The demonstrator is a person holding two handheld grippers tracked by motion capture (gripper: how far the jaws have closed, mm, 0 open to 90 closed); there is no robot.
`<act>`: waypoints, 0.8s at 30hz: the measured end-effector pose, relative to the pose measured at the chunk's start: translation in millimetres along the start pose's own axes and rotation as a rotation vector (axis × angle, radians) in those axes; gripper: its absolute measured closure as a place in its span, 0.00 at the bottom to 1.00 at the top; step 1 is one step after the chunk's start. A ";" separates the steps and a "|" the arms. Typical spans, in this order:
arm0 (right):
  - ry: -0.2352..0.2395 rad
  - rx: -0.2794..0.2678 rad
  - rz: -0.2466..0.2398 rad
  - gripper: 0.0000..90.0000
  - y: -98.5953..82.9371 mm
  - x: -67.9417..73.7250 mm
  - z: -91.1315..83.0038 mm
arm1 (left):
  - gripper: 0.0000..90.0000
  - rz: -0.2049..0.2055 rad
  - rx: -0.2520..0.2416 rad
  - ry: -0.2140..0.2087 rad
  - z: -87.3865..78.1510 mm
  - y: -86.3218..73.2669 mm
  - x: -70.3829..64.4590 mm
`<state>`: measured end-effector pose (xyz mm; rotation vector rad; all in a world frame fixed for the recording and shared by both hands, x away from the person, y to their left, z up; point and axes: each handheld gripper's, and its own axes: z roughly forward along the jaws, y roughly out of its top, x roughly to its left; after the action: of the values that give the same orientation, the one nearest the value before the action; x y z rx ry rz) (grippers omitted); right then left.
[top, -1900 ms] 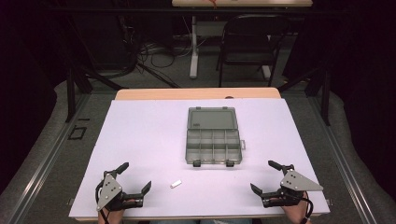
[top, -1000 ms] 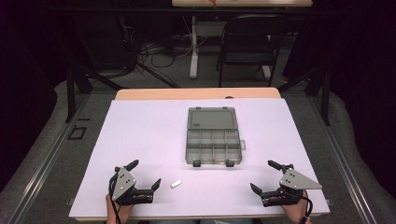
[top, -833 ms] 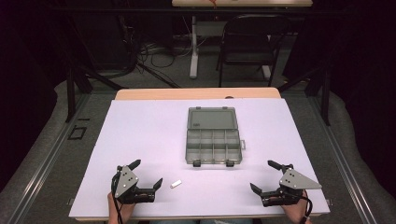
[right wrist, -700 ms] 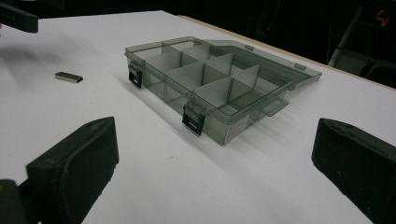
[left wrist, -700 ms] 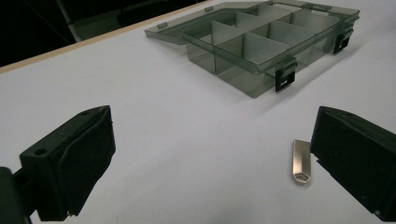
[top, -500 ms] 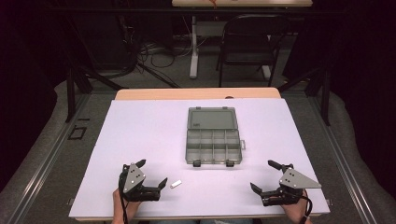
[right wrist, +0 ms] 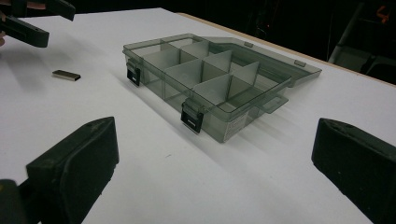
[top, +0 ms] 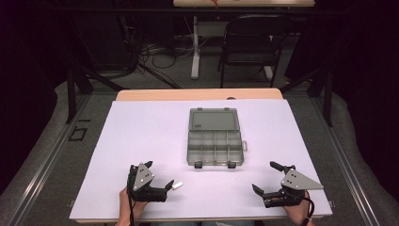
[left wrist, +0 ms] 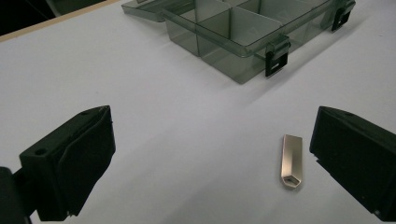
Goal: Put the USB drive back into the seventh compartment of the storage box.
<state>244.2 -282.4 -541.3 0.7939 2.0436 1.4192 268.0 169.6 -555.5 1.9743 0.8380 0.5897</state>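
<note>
A small silver metal bar (left wrist: 291, 161) lies flat on the white table, close to the right-hand jaw of my left gripper (left wrist: 210, 163). That gripper (top: 157, 175) is open at the front left, with the bar (top: 177, 185) just off its nearer fingertip. A grey see-through compartment box (top: 215, 144) sits at the table's middle, lid folded back, compartments empty. From my right gripper view the box (right wrist: 210, 88) stands ahead with the bar (right wrist: 66, 74) far left. My right gripper (top: 267, 177) is open at the front right, holding nothing.
The white table top (top: 141, 132) ends in a wooden strip (top: 197, 94) at the far edge. A black chair (top: 251, 42) and floor cables (top: 150, 52) lie beyond the table. The box's two black latches (top: 214, 165) face me.
My left gripper has slid to the right along the front edge, toward the silver bar, and its jaws now flank the bar's side. My right gripper has stayed put.
</note>
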 end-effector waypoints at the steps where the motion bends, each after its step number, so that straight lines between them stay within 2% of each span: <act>1: 0.000 0.000 0.000 0.00 0.0 0.0 0.0 | 0.00 0.000 0.000 0.000 0.0 0.0 0.0; 11: -0.002 0.002 0.001 0.00 -0.1 -0.2 -0.8 | 0.00 0.006 0.041 -0.024 5.6 1.3 -4.8; 22: 0.002 0.004 0.000 0.00 -0.1 -0.3 -1.0 | 0.00 0.039 0.081 -0.111 12.4 1.7 -10.6; 23: 0.002 0.002 0.000 0.00 -0.2 -0.3 -0.8 | 0.00 0.056 0.097 -0.150 13.7 1.9 -10.2; 24: 0.002 0.002 -0.001 0.00 -0.2 -0.4 -0.7 | 0.01 0.056 0.097 -0.150 13.7 1.9 -10.2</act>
<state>243.9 -283.2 -541.2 0.7925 2.0468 1.4185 271.1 153.8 -561.5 2.1074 0.7326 0.4336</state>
